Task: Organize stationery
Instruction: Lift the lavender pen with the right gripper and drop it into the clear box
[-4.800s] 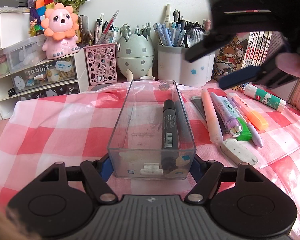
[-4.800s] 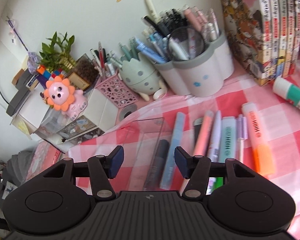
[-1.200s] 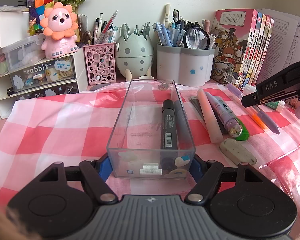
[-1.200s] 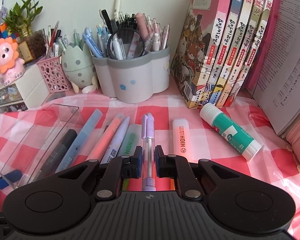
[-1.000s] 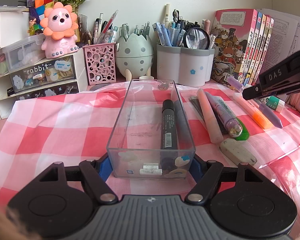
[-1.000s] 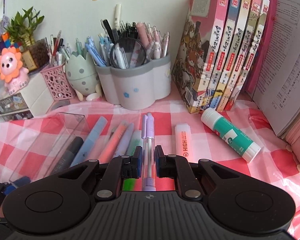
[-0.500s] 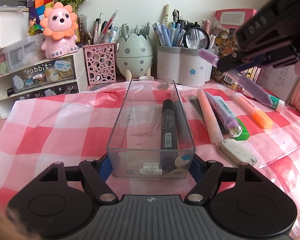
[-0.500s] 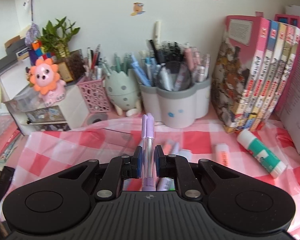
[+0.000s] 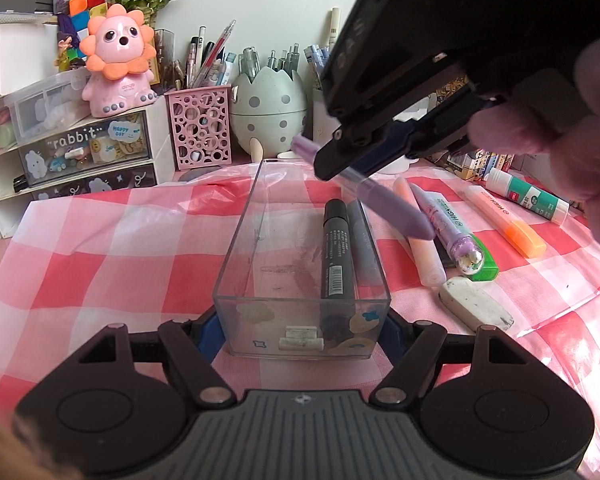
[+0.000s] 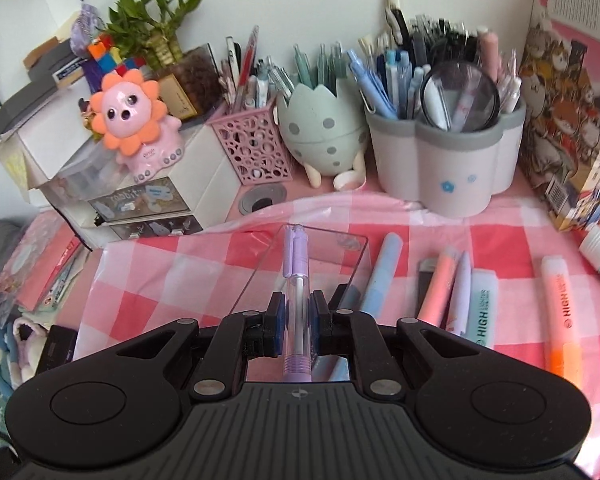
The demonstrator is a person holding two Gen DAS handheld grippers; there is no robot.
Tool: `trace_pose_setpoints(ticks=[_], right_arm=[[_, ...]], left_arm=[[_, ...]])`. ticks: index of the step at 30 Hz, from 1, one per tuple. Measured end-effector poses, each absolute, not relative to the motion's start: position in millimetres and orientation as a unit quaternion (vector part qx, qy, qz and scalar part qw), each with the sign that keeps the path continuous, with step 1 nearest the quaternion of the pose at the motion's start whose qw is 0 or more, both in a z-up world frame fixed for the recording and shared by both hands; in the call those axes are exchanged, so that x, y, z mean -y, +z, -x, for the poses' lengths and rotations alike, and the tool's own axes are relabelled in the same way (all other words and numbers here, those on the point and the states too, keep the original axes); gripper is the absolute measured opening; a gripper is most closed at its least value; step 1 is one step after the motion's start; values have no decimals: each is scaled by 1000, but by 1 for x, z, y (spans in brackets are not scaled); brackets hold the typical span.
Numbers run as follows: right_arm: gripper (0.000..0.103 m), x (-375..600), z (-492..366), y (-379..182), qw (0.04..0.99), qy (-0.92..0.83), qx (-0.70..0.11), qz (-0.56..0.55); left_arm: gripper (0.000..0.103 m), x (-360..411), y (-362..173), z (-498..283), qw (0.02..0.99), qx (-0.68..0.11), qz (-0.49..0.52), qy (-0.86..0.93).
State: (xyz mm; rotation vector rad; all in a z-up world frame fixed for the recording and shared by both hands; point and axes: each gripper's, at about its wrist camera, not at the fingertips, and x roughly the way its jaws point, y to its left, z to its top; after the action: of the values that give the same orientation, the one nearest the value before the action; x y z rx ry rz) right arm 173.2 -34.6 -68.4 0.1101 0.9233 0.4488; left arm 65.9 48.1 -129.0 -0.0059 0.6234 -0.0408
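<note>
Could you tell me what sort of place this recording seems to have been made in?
Most likely a home study desk, perhaps a child's. Pen holders crammed with pens, such as the egg-shaped cup, line the wall beside illustrated books, a pink lion toy tops small drawers, and a pink checked cloth covers the desk.

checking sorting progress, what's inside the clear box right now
In the clear box, one black marker lies along the right wall, with its reflection beside it. The rest of the floor looks bare. Stickers on the near wall hide the bottom corner. The purple pen hangs above, not inside.
</note>
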Motion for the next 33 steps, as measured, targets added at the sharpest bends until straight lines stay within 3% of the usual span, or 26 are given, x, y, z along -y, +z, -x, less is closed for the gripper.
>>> trace_pose_setpoints(ticks=[14, 27, 33], right_arm=[[11, 17, -188, -87, 845, 222, -479, -89], [27, 18, -182, -81, 845, 244, -467, -91], [41, 26, -177, -74, 853, 240, -454, -87]], left_arm=[[48, -48, -129, -66, 952, -307, 3, -20], [48, -48, -129, -66, 952, -307, 3, -20], [48, -49, -129, -66, 952, -307, 3, -20]])
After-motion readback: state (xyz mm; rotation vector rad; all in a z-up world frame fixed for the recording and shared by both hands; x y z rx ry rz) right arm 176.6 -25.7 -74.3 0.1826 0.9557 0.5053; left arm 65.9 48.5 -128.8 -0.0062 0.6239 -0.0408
